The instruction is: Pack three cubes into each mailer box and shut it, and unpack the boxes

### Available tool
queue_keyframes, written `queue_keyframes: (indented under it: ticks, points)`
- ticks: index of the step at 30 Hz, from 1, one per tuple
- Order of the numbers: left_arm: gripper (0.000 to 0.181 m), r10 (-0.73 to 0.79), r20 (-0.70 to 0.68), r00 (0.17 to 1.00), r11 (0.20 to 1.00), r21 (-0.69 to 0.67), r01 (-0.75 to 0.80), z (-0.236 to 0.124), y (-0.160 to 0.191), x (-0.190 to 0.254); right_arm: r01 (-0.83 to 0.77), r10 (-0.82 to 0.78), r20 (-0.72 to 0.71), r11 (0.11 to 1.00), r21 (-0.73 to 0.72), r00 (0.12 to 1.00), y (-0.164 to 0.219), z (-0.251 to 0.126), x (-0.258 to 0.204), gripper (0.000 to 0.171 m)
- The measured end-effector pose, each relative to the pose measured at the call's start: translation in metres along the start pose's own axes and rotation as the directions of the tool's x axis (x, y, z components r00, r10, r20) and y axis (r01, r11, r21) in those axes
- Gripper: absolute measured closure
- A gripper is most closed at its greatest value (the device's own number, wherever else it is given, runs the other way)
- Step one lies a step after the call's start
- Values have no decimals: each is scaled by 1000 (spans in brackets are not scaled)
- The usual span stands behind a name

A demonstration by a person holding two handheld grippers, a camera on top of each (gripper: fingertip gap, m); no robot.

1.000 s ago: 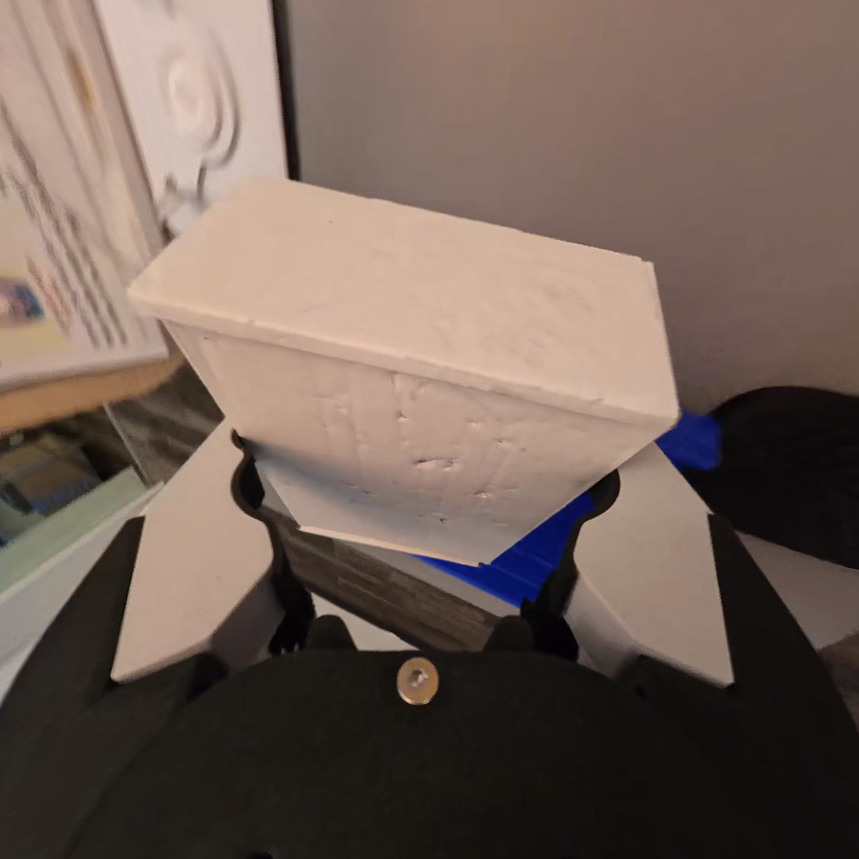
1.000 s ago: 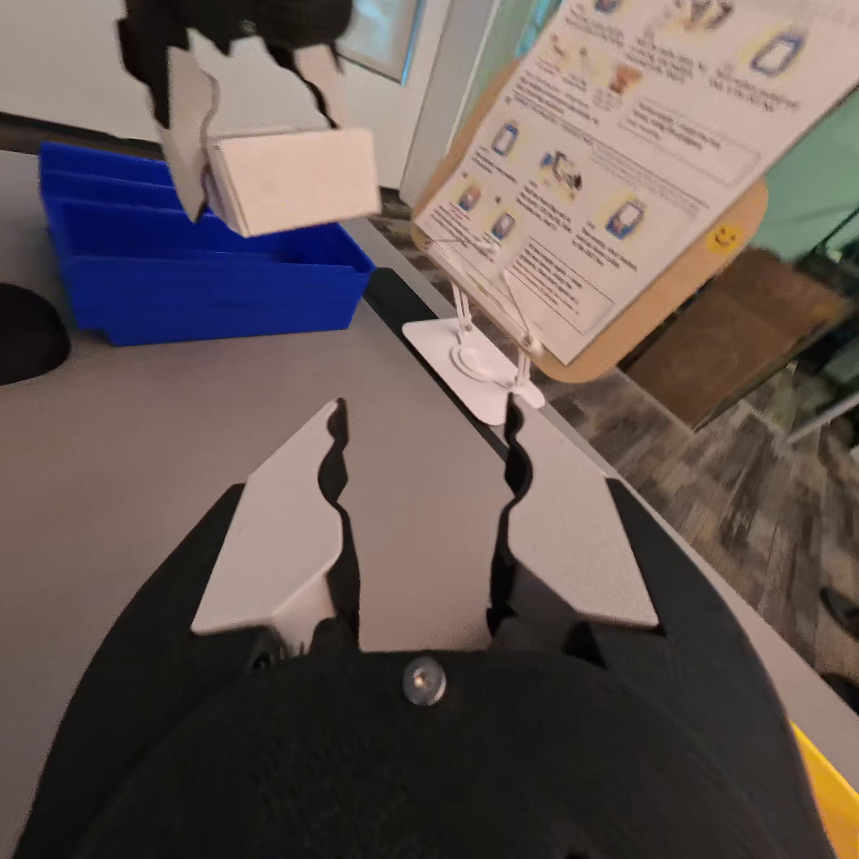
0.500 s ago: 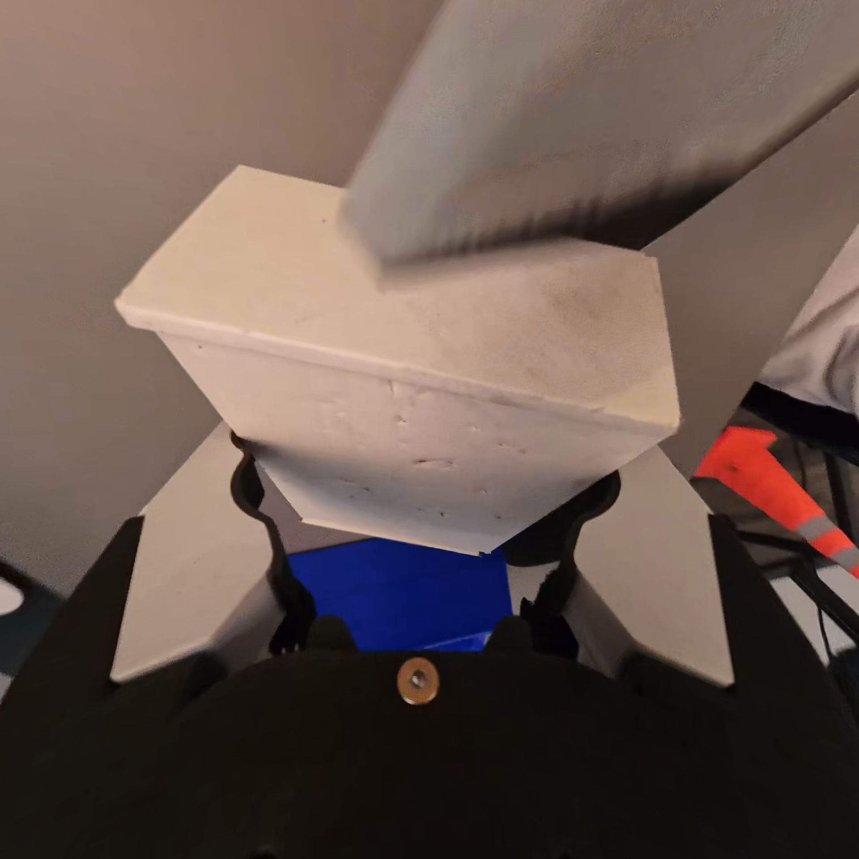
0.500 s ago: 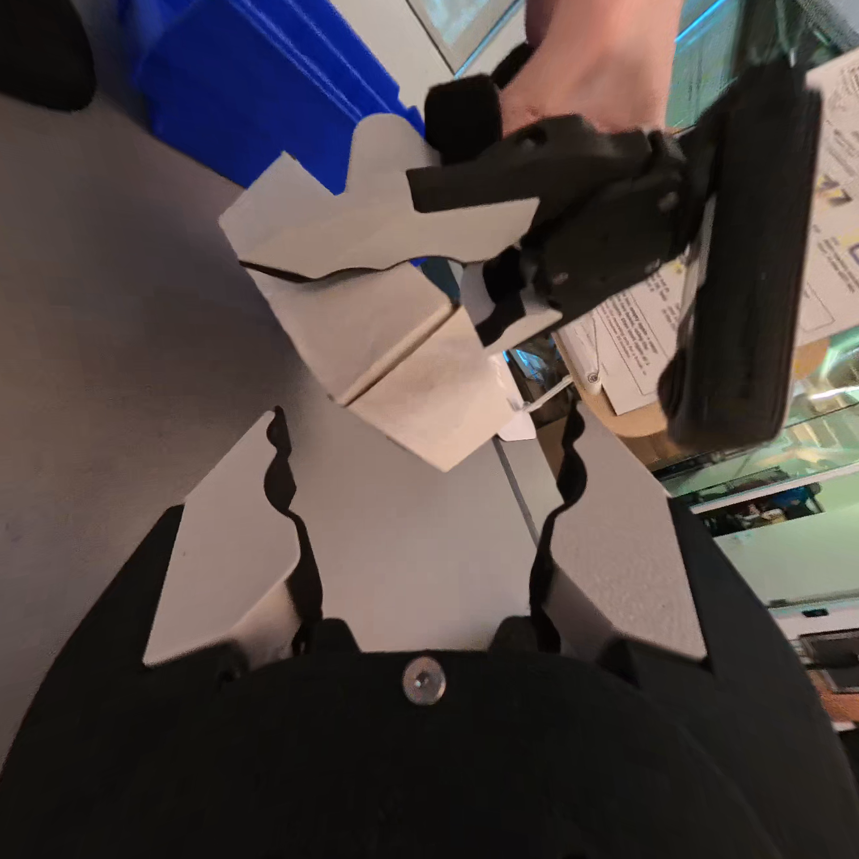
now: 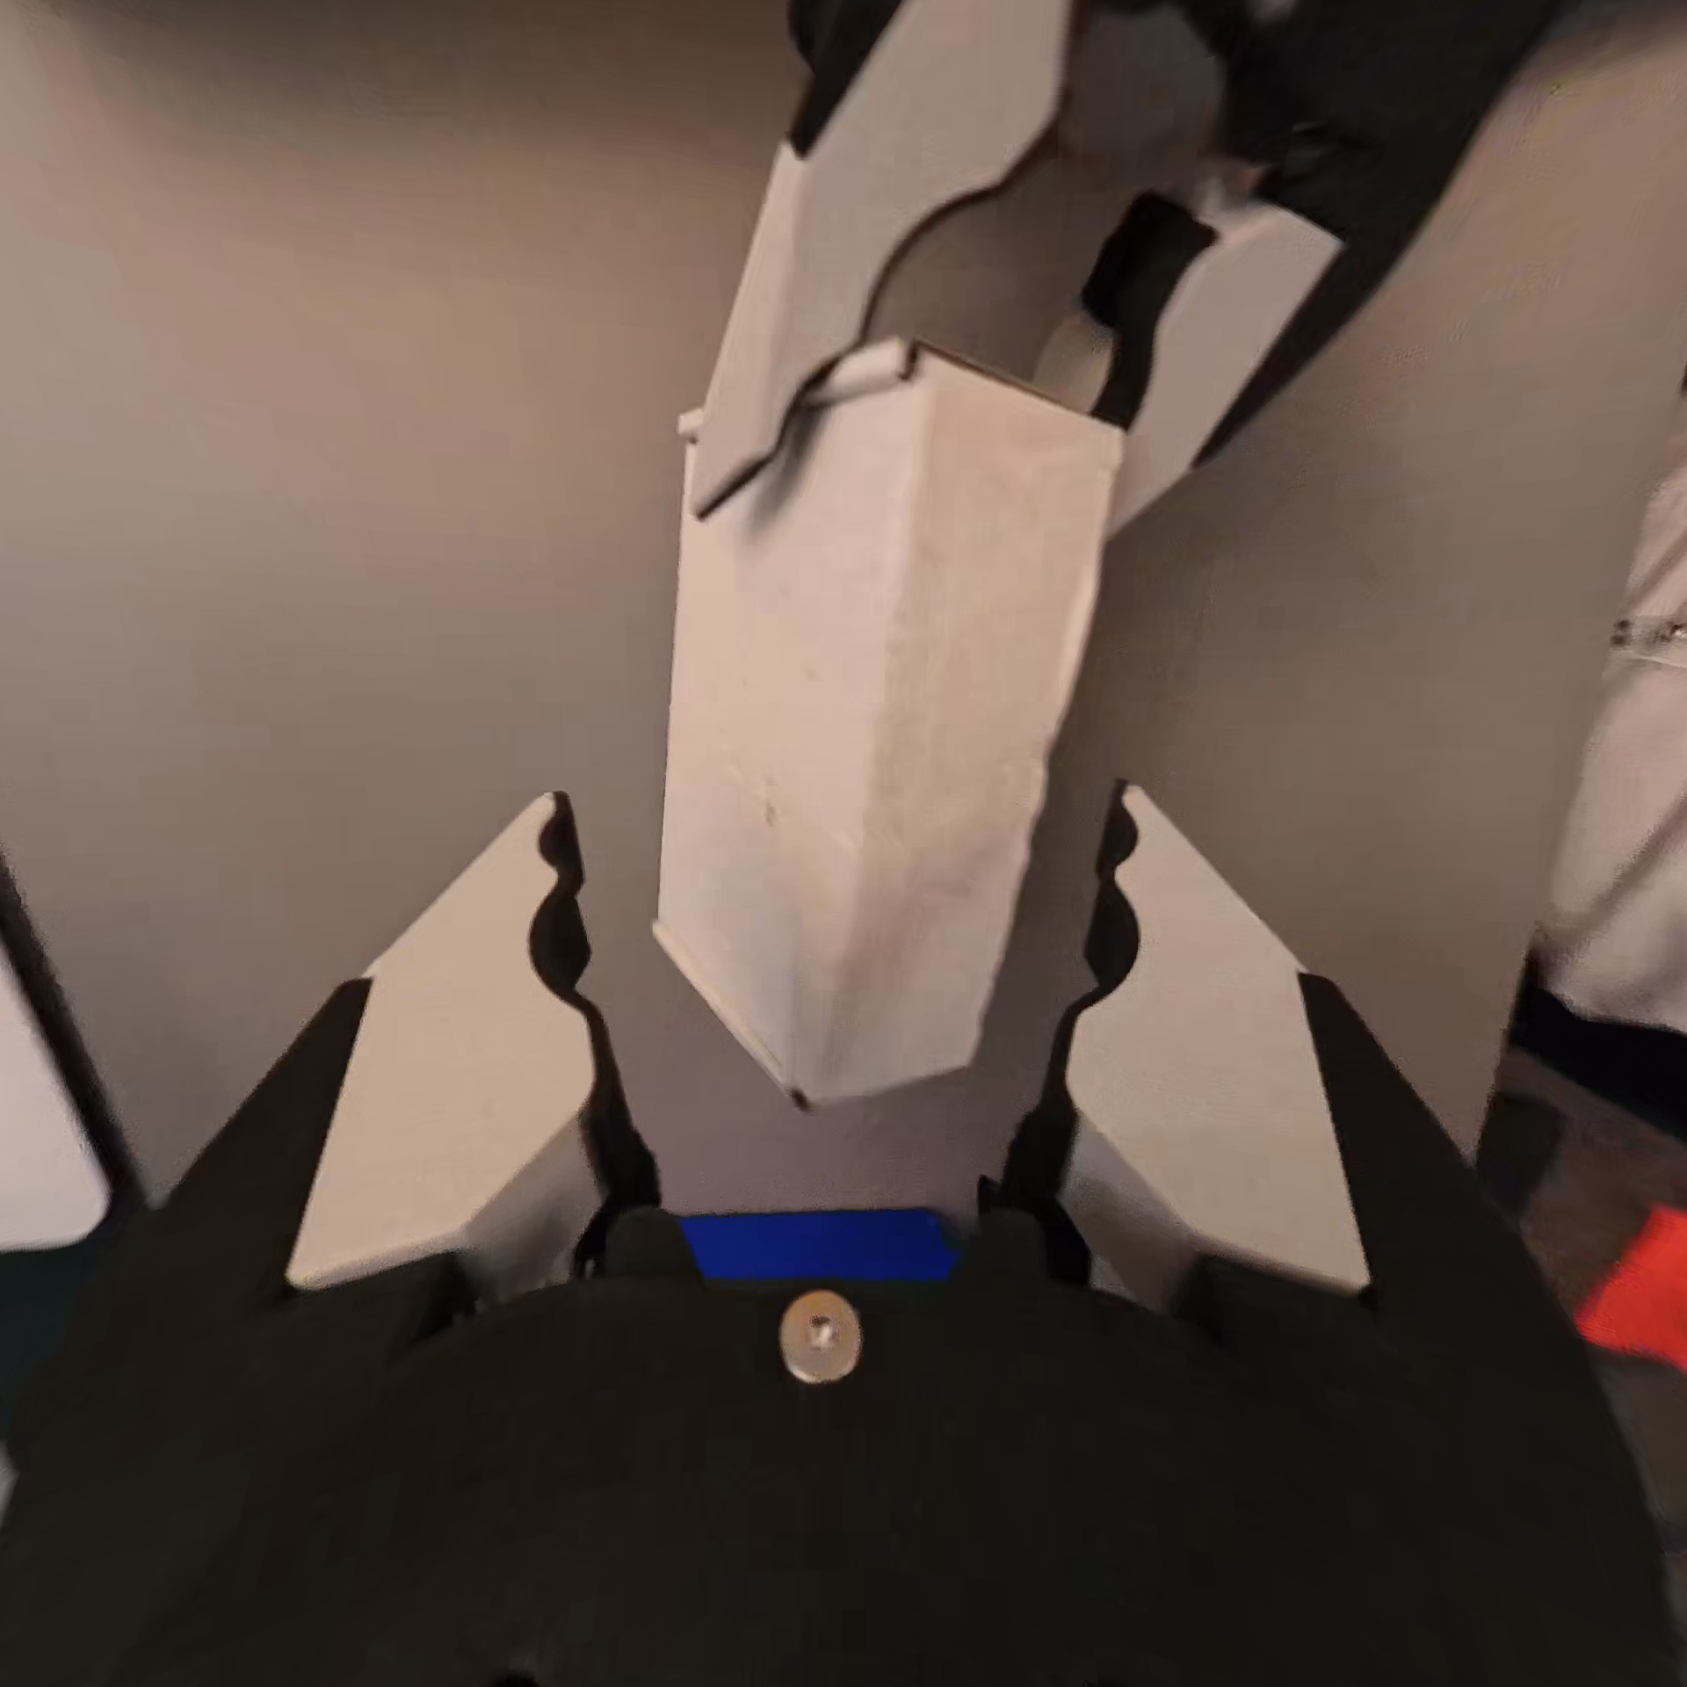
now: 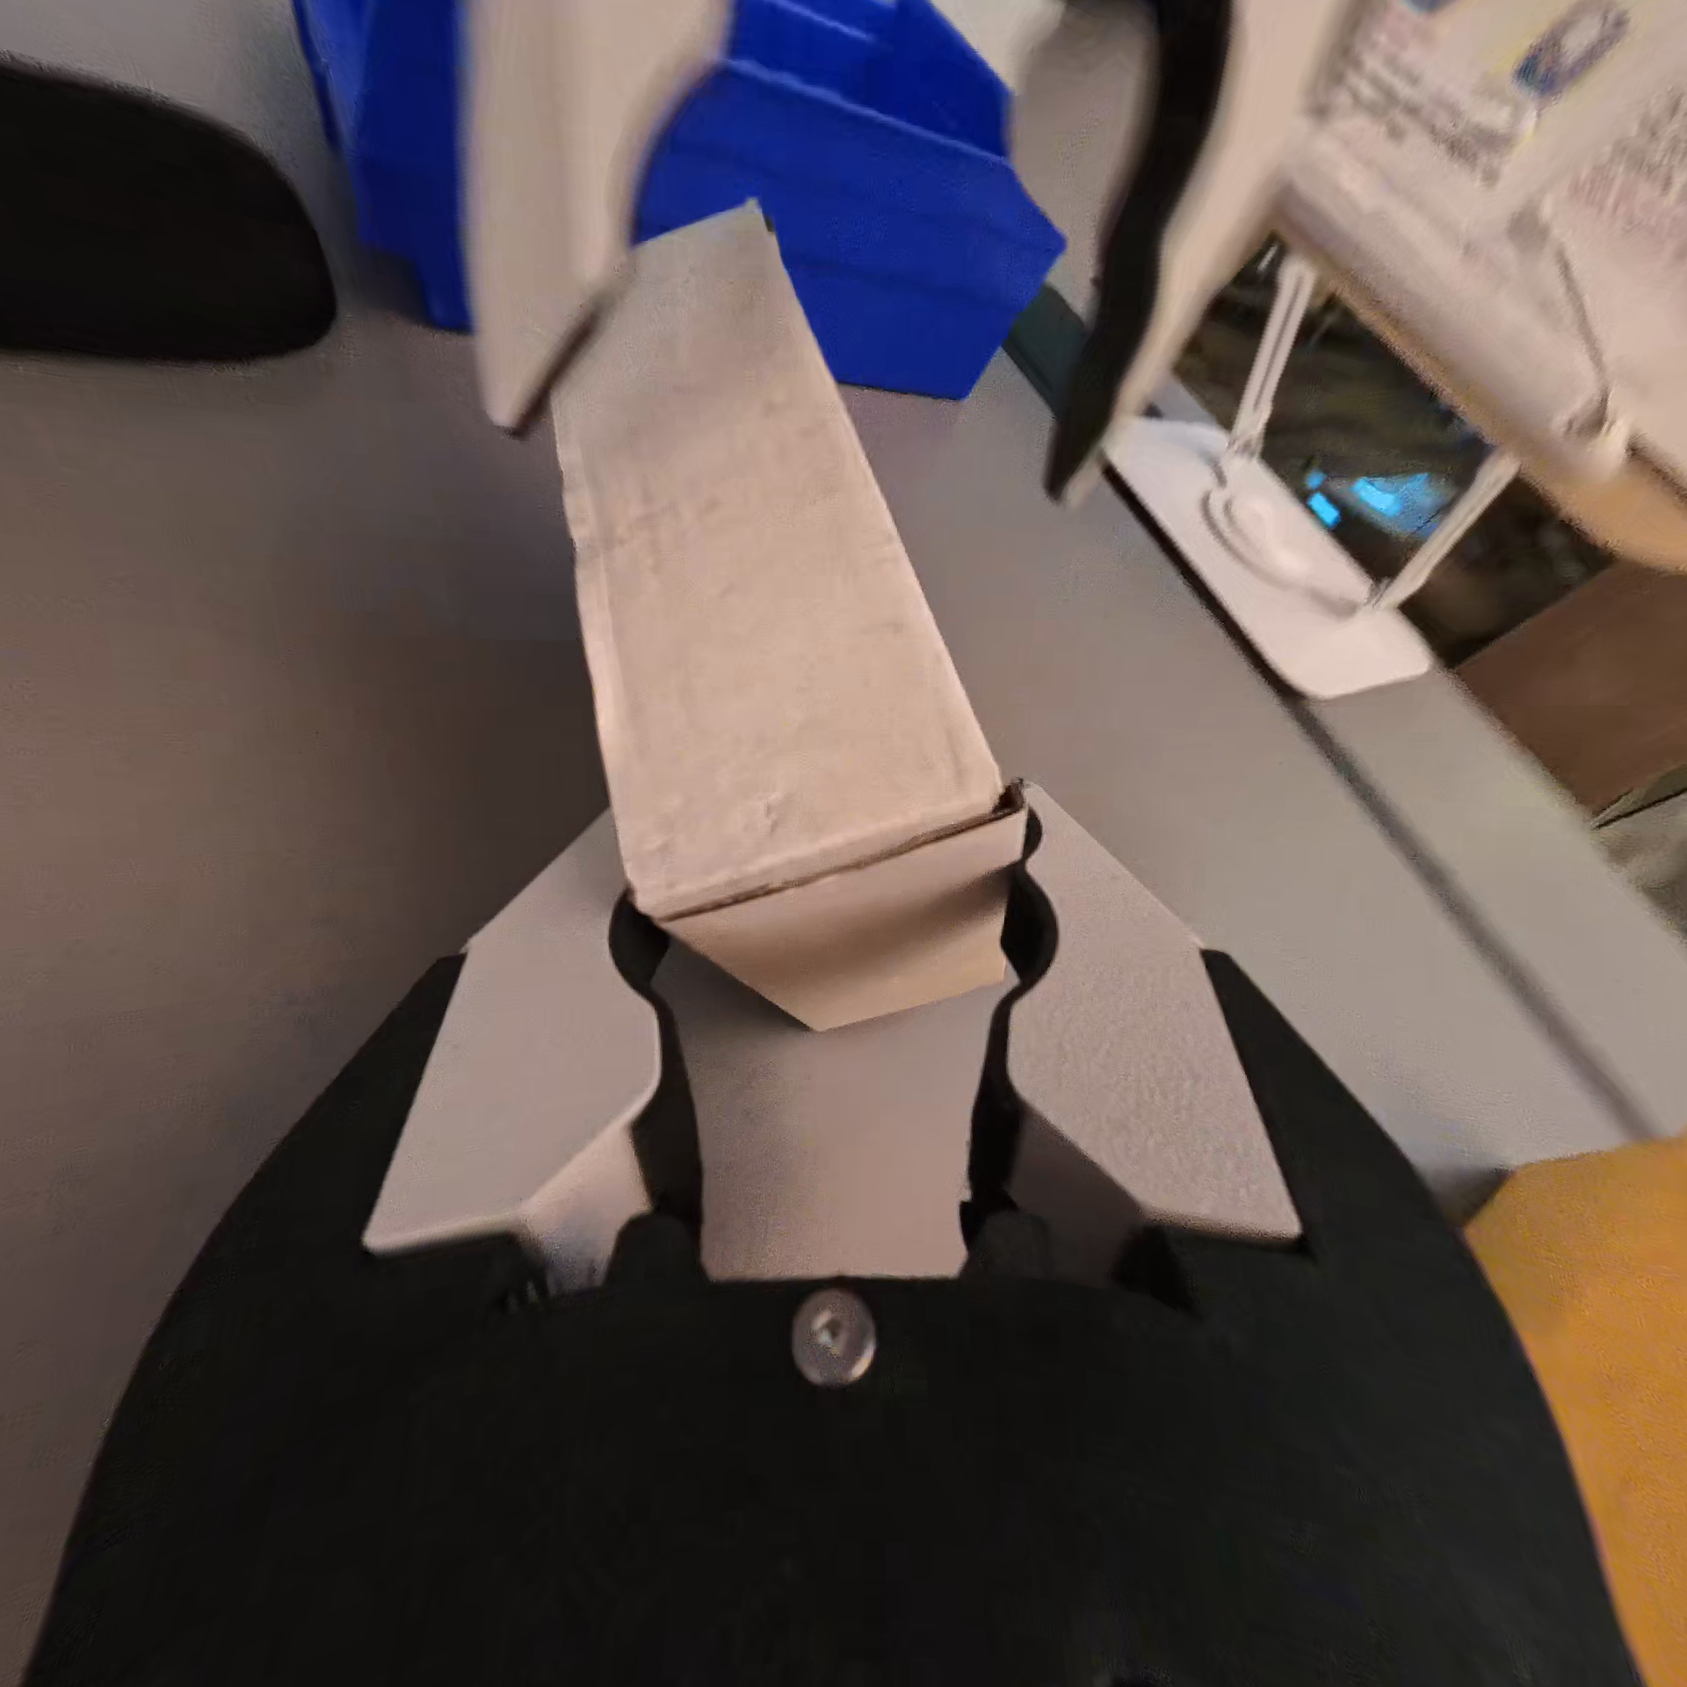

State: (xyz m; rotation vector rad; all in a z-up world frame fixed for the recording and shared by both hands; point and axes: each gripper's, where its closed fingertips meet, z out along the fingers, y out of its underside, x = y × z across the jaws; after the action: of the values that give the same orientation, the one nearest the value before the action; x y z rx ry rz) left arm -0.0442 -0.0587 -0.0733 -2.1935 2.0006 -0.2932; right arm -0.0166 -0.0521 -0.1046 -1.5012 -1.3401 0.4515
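A closed white mailer box [image 6: 758,584] hangs in the air over the grey table [image 6: 228,685]. My right gripper [image 6: 826,876] is shut on its near end, with a finger on each side. My left gripper [image 5: 840,799] is open and empty, and the box's [image 5: 867,730] other end reaches in between its fingers without touching them. The left wrist view shows the right gripper [image 5: 913,511] clamping the far end. The right wrist view shows the left gripper [image 6: 785,447] spread wide around the box's far end. No cubes are in view.
A blue bin [image 6: 867,210] stands at the back of the table beside a black rounded object [image 6: 137,228]. A white stand base [image 6: 1278,566] with a printed sheet sits at the right table edge. A yellow object [image 6: 1588,1369] is at the lower right. Some 6 centimeters of space lies between my two pairs of fingers.
The left gripper held the box and has now opened and let it go. The right gripper came in open and has shut on the box's other end.
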Motion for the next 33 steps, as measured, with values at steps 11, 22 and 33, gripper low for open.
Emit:
queue_keyframes:
  ticks: [11,22,33]
  points:
    - [95,124,386,914,989,25,-145,-4,10,-7,-297,290,142,955,24,946,0,-5,-2,98]
    - [123,23,216,976,991,122,-50,3,6,5,-350,341,164,936,30,926,-1,-5,-2,99]
    - [125,-104,34,994,971,221,94,-2,3,10,-356,342,192,934,43,920,-1,-4,-5,99]
